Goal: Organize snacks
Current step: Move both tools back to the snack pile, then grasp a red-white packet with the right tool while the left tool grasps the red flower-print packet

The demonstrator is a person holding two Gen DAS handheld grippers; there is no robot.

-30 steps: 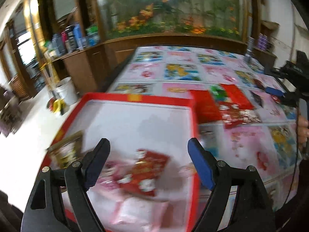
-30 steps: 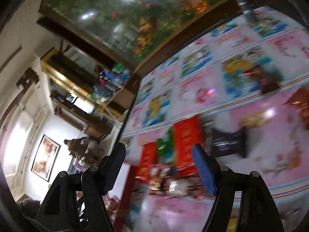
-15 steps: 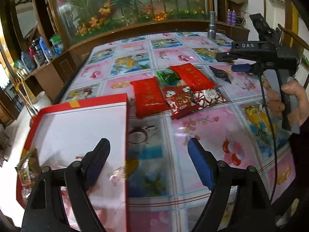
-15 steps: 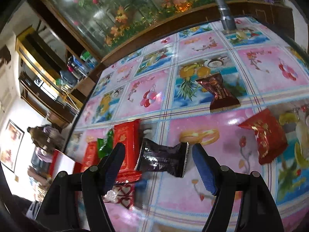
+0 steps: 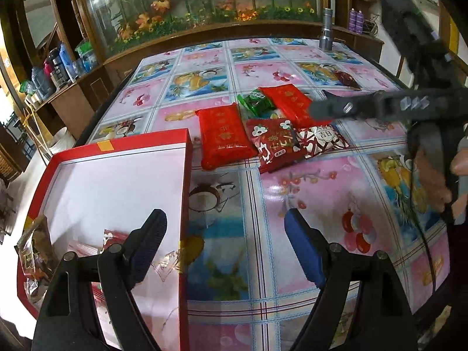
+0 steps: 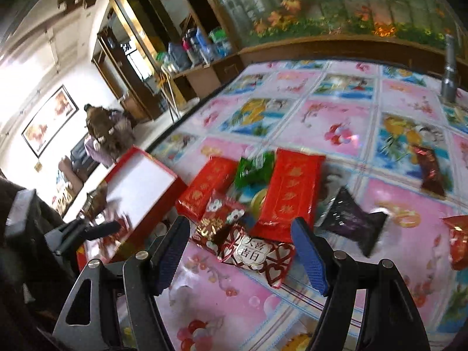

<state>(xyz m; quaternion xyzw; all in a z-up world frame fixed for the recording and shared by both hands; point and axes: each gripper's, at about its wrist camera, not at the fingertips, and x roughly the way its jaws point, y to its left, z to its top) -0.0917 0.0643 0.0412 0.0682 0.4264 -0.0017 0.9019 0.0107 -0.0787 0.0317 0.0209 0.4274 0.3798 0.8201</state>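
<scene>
Red packets sit mid-bench, right of the box. Your right gripper hangs open over the heart-print pack; left gripper open, empty, near the box. Drop straight, straddle one pack, avoid the overlapping neighbour.
</scene>
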